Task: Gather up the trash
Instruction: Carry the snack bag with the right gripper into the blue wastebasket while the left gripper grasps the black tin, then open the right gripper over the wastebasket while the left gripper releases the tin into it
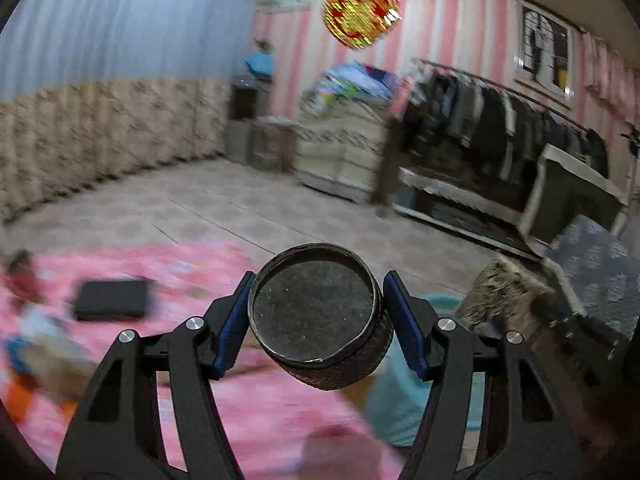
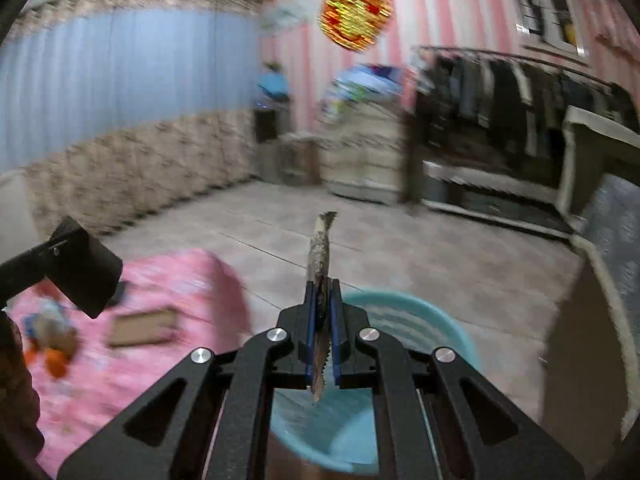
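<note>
Left wrist: left gripper [image 1: 316,312] clamps a dark, round, textured container [image 1: 320,316].

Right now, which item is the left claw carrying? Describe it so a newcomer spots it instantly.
Start at the pink blanket spread over the tiled floor; the left claw hangs above its edge. Between the claw's blue pads sits a short dark cylindrical container with a textured wall, its round end facing the camera. Unlike the flat black box lying on the blanket, it is round and held in the air.
</note>
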The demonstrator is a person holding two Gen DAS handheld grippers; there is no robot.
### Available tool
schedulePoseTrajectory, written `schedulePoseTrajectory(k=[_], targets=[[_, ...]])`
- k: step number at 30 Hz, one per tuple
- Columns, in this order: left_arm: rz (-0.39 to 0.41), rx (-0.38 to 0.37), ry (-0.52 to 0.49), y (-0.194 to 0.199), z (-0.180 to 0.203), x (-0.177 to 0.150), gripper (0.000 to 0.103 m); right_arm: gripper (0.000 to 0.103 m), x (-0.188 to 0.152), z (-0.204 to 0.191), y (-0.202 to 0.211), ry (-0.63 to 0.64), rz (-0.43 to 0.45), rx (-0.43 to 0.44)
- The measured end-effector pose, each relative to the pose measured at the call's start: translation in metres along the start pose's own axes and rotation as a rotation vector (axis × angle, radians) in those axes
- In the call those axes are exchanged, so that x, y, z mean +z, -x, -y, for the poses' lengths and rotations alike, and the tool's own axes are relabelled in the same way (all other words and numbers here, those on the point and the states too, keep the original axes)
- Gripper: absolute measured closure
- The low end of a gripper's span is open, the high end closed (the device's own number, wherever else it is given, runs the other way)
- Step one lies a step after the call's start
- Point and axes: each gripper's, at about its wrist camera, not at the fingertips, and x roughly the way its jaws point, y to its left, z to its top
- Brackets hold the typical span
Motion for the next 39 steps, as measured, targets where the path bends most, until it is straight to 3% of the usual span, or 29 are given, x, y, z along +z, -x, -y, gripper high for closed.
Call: schedulePoseTrajectory(k=[4,7,13,15,17,20,22,30,33,36,38,39], targets=[[-0.088,-0.103,0.024,-0.063,0.045,-0.023,0.040,0.096,-0.013,0.017,-0.013,0.008,-0.041,-0.048],[-0.125,-0.118,-0.014,-0.096,0.066,-0.037,0.040,0.096,-0.016,0.032,-0.016,-0.023,-0.056,-0.066],[-0.193,-0.145,-0.012,-0.134,0.062,-0.050,0.040,0.093,-0.018,0.048,-0.022,-0.056,-0.051,-0.099],[-0.196,-0.145,-0.008,-0.136,0.060,-0.055,0.032,0.092,-0.019,0.053,-0.026,-0.073,-0.052,-0.109],[-0.177,-0.131,0.001,-0.124,0.056,-0.051,0.024,0.092,-0.018,0.056,-0.027,-0.084,-0.052,-0.119],[-0.167,-0.124,0.017,-0.120,0.054,-0.046,0.023,0.085,-0.017,0.057,-0.025,-0.094,-0.043,-0.116],[-0.160,-0.117,0.018,-0.115,0.050,-0.043,0.023,0.062,-0.022,0.050,-0.021,-0.093,-0.034,-0.116],[-0.122,-0.028,-0.048,-0.071,0.013,-0.027,0.023,0.061,-0.013,0.043,-0.013,-0.089,0.008,-0.089],[-0.089,0.073,-0.115,-0.032,-0.027,-0.018,0.023,0.061,-0.008,0.028,-0.005,-0.070,0.030,-0.066],[-0.053,0.169,-0.116,0.026,-0.086,-0.010,0.021,0.060,-0.002,0.001,0.002,-0.047,0.050,-0.038],[-0.018,0.238,-0.102,0.069,-0.124,-0.013,0.014,0.048,0.001,-0.018,0.007,-0.068,0.065,-0.028],[0.013,0.316,-0.085,0.104,-0.156,-0.020,0.013,0.038,0.004,-0.025,0.009,-0.085,0.067,-0.014]])
